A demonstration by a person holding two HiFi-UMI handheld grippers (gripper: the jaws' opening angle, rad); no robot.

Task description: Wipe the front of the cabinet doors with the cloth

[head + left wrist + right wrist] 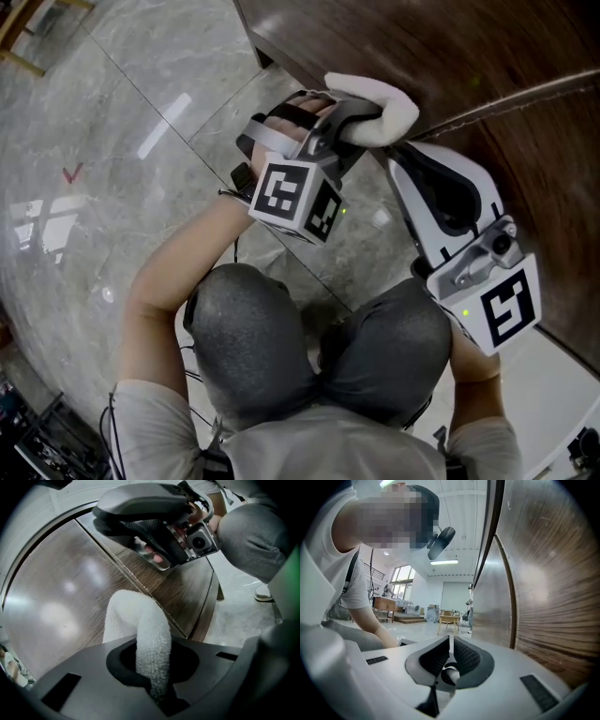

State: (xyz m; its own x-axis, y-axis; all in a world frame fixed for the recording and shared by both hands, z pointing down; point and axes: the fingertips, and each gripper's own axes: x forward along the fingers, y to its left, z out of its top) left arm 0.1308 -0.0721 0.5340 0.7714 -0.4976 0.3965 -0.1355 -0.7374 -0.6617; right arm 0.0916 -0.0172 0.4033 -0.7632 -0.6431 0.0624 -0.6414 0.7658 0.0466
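A white fluffy cloth (pixel 380 105) is bunched against the dark wooden cabinet door (pixel 487 47). My left gripper (pixel 361 120), dark grey, is shut on the cloth. In the left gripper view the cloth (pixel 143 630) arches out of the jaws and presses on the glossy brown door (pixel 61 597). My right gripper (pixel 405 155), white, points at the door just right of the cloth, apart from it. In the right gripper view its jaws (pixel 451 643) are shut with nothing between them, and the door (pixel 562 597) runs close along the right.
A thin seam (pixel 136 576) divides two door panels. The door's lower edge meets the grey marble floor (pixel 112 141). The person crouches, knees (pixel 253 328) close under both grippers. Distant furniture (pixel 450 618) stands in an open hall.
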